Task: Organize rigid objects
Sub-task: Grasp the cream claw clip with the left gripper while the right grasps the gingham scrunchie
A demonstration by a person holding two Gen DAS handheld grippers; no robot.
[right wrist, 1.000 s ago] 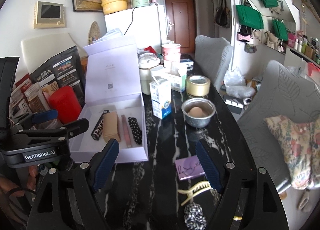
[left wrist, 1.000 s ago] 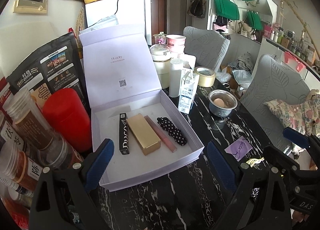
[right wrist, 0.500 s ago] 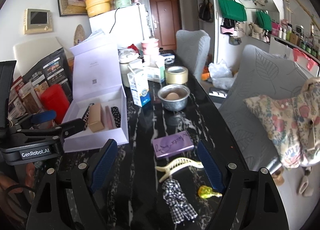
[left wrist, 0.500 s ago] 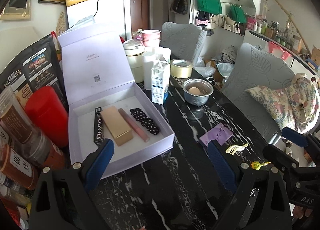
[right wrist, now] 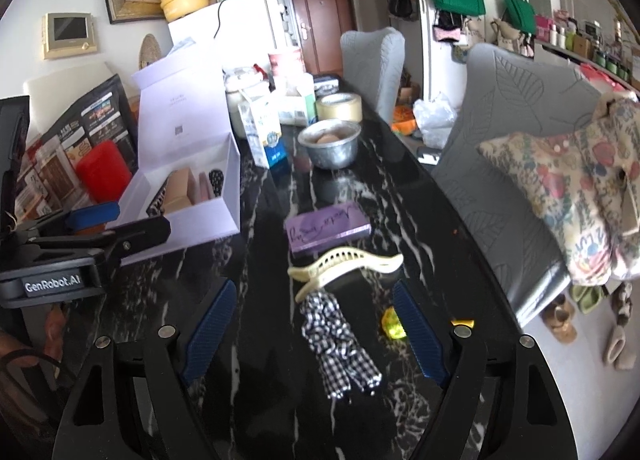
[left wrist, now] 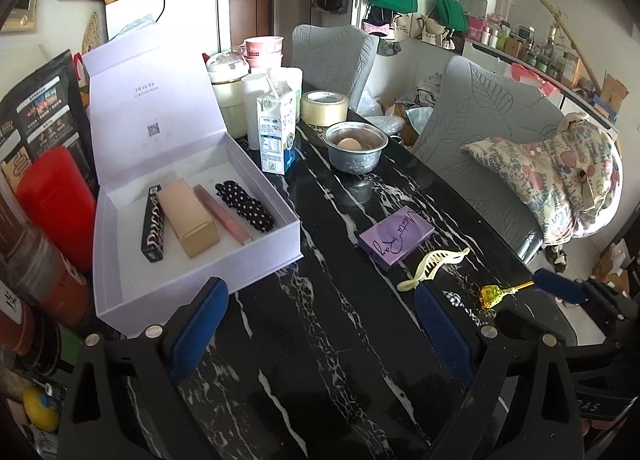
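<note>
Lilac box [left wrist: 192, 164], black white-veined table [left wrist: 320, 340], checked black-and-white cloth [right wrist: 340, 344], cream hair claw [right wrist: 344, 264].

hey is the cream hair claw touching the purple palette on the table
Apart. In the left wrist view a strip of black table shows between the cream hair claw and the purple palette; the right wrist view looks overlapped only through perspective.

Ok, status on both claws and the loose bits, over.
Both claws, left and right, open, empty. Hair clip, checked bow, purple case outside the box. Nothing blocking.
</note>
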